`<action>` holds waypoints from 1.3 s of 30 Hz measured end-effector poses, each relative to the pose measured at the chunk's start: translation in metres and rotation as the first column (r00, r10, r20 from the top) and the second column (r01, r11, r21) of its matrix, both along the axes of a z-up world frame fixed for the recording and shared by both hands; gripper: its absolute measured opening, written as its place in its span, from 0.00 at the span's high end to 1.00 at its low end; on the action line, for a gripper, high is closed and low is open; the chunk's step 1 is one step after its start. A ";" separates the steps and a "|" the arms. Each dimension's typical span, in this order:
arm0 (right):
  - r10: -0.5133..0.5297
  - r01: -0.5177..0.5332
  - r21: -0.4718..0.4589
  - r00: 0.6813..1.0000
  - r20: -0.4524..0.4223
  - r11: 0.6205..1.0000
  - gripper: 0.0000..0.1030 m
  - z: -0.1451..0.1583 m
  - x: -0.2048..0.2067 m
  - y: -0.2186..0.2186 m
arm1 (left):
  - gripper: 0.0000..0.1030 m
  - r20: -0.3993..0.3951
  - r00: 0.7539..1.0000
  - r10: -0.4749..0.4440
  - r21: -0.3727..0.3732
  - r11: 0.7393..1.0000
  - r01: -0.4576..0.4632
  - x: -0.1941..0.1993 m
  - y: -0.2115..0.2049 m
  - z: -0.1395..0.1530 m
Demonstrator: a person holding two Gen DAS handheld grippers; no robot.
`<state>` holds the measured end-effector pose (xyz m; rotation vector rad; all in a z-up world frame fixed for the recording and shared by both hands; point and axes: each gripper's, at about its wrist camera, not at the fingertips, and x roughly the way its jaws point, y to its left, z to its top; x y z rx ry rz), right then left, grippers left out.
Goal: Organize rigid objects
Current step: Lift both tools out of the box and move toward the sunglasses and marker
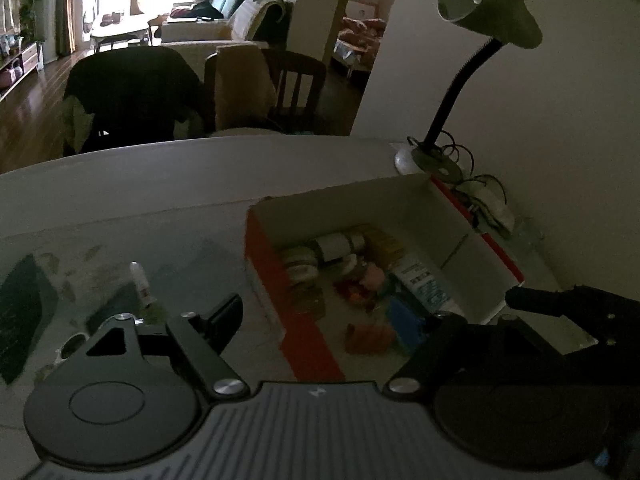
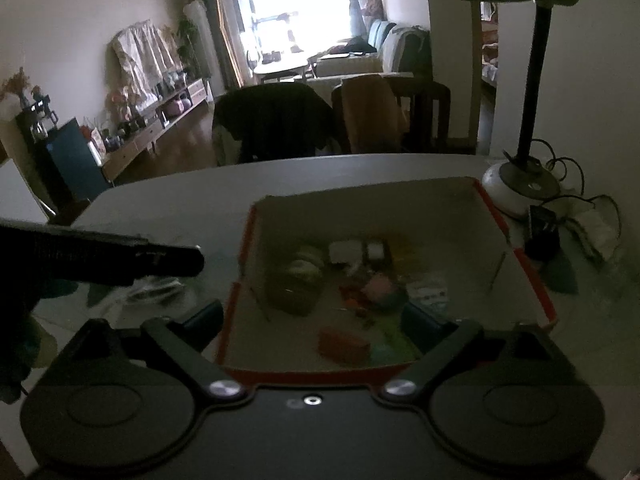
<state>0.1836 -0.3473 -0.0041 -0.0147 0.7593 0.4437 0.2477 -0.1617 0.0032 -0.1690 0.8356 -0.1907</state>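
Observation:
An open cardboard box point(image 1: 264, 264) with red-orange sides sits on the table and holds several small items: tape rolls, a white tube point(image 1: 420, 280), a blue block point(image 1: 404, 316), a red piece point(image 1: 366, 338). A small white bottle point(image 1: 142, 284) stands on the table left of the box. My left gripper point(image 1: 332, 316) is open and empty, straddling the box's near left wall. In the right wrist view the box point(image 2: 532, 280) lies straight ahead, and my right gripper point(image 2: 316, 316) is open and empty over its near edge. A red piece point(image 2: 344, 346) lies between its fingers.
A gooseneck desk lamp point(image 1: 490, 4) with cables stands behind the box by the wall; its base also shows in the right wrist view point(image 2: 520, 184). Dark green patches point(image 1: 24, 312) lie on the table at left. Chairs point(image 2: 280, 120) stand beyond the far table edge.

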 end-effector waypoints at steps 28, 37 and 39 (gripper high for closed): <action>-0.042 0.042 -0.002 0.999 -0.013 0.999 0.01 -0.009 -0.023 0.127 | 0.00 0.040 0.999 -0.029 0.021 0.999 0.029 -0.051 0.130 -0.020; -0.035 0.034 -0.033 0.998 -0.046 0.999 0.01 -0.025 -0.007 0.164 | 0.00 0.031 0.999 -0.029 0.059 0.998 0.027 -0.039 0.166 -0.050; -0.031 0.028 -0.041 0.998 -0.059 0.999 0.01 -0.030 -0.001 0.172 | 0.00 0.017 1.000 -0.021 0.059 0.998 0.020 -0.034 0.173 -0.058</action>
